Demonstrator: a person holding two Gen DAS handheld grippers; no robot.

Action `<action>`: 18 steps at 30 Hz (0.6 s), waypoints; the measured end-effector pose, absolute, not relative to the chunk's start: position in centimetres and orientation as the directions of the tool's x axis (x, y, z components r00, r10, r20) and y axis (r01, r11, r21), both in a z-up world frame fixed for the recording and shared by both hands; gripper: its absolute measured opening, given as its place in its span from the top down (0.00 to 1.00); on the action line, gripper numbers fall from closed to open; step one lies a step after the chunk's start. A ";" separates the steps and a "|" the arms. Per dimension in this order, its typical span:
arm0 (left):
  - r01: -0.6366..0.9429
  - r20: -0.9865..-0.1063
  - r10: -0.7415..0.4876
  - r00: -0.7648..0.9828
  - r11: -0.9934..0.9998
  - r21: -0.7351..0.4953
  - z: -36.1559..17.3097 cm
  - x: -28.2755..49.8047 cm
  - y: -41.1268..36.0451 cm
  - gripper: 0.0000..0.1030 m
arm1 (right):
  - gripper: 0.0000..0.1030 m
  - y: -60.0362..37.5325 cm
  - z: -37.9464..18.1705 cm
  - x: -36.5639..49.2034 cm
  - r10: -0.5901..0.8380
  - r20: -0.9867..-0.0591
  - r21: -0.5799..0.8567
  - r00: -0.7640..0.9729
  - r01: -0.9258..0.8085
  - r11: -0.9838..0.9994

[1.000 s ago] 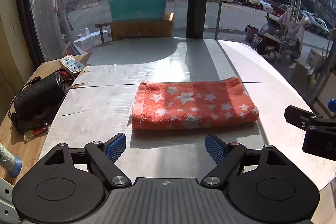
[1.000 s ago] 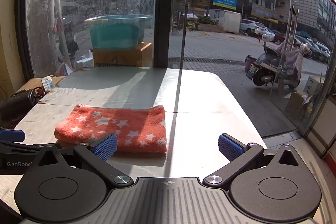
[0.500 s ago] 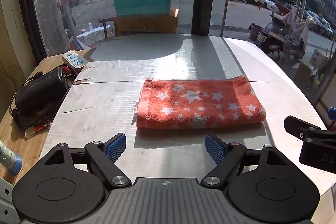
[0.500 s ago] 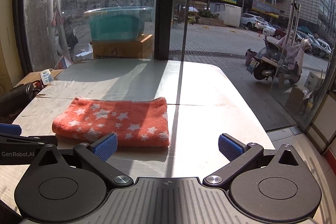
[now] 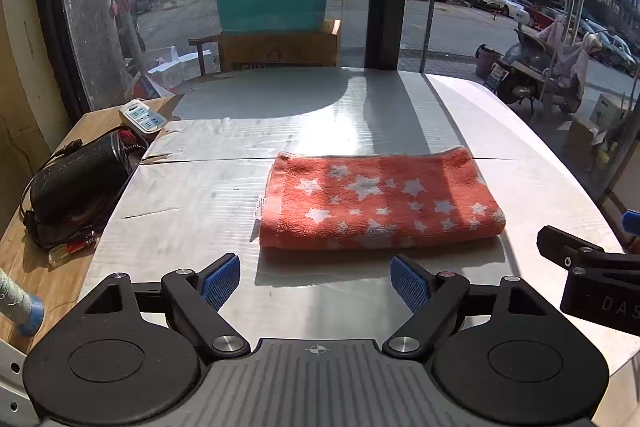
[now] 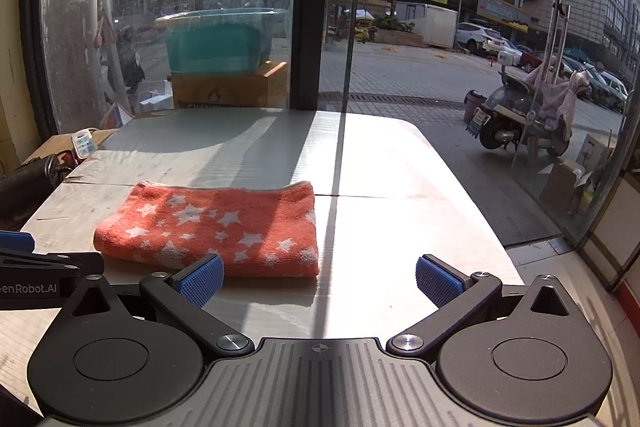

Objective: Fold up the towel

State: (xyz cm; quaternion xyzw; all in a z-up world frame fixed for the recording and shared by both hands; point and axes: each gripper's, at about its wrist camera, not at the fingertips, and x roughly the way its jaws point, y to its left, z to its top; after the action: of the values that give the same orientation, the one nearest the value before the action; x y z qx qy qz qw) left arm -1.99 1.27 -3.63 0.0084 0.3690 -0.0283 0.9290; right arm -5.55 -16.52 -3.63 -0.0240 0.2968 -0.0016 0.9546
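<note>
Worktop (image 5: 328,115) pale, sunlit. Towel (image 5: 376,201) folded flat, just ahead of L gripper (image 5: 316,281) fingers; ahead-left of R gripper (image 6: 320,277) fingers, overlapping left one in view. Both sets of fingers wide apart, holding nothing, clear of towel.

Sunlit white table (image 5: 360,115) before street-facing windows (image 6: 460,27).
</note>
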 end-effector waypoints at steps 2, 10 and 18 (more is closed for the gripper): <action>0.058 -0.686 -0.045 0.726 0.998 -0.004 -3.6 -2.0 1.3 0.19 | 0.00 -16.5 -3.7 -5.5 -0.018 -0.567 -0.046 0.823 -0.010 0.999; 0.055 -0.683 -0.043 0.729 0.998 -0.005 -3.6 -2.1 1.4 0.19 | 0.00 -16.4 -3.8 -5.5 -0.018 -0.568 -0.045 0.823 -0.009 0.999; 0.055 -0.685 -0.041 0.728 0.998 -0.002 -3.6 -2.1 1.4 0.19 | 0.00 -16.3 -3.8 -5.5 -0.014 -0.568 -0.043 0.823 -0.013 0.999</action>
State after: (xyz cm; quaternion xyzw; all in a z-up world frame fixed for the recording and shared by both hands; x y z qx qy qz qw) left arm -2.14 1.38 -3.63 0.0090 0.3681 -0.0259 0.9294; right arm -5.46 -16.32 -3.78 -0.0225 0.2974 -0.0003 0.9545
